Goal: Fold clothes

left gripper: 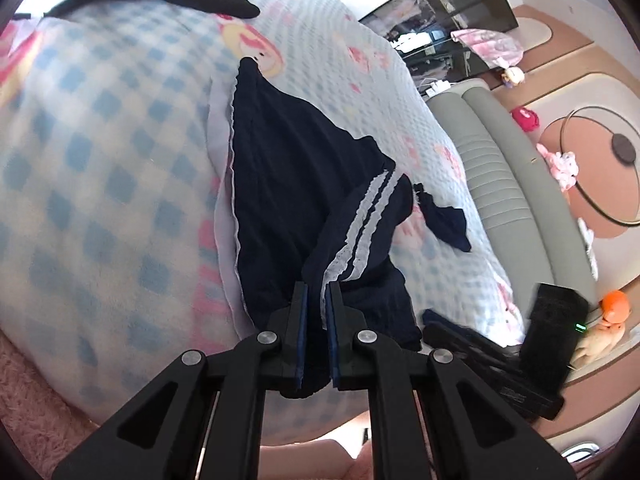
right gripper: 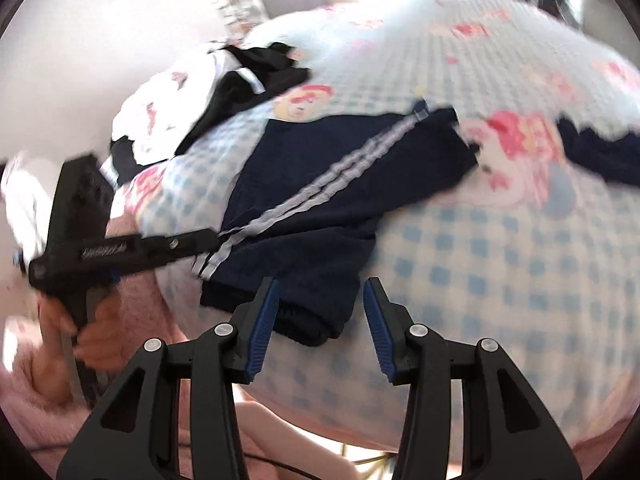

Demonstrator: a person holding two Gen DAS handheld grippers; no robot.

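Observation:
A navy garment (left gripper: 296, 184) with two white side stripes (left gripper: 368, 216) lies spread on a blue-checked bed cover (left gripper: 100, 160). My left gripper (left gripper: 316, 300) is shut on the navy garment's near edge, with cloth bunched between its blue pads. In the right wrist view, the left gripper (right gripper: 214, 236) reaches in from the left onto the striped hem of the navy garment (right gripper: 332, 184). My right gripper (right gripper: 320, 300) stands open just above the garment's near folded corner. That corner lies by its left finger (right gripper: 266, 320), unpinched.
A small navy piece (left gripper: 444, 224) lies to the right on the cover. A black-and-white garment (right gripper: 248, 76) is heaped at the far side. A grey-green padded bench (left gripper: 500, 184), toys and a dark cabinet (left gripper: 452, 12) lie beyond the bed. A hand (right gripper: 92, 332) grips the left tool's handle.

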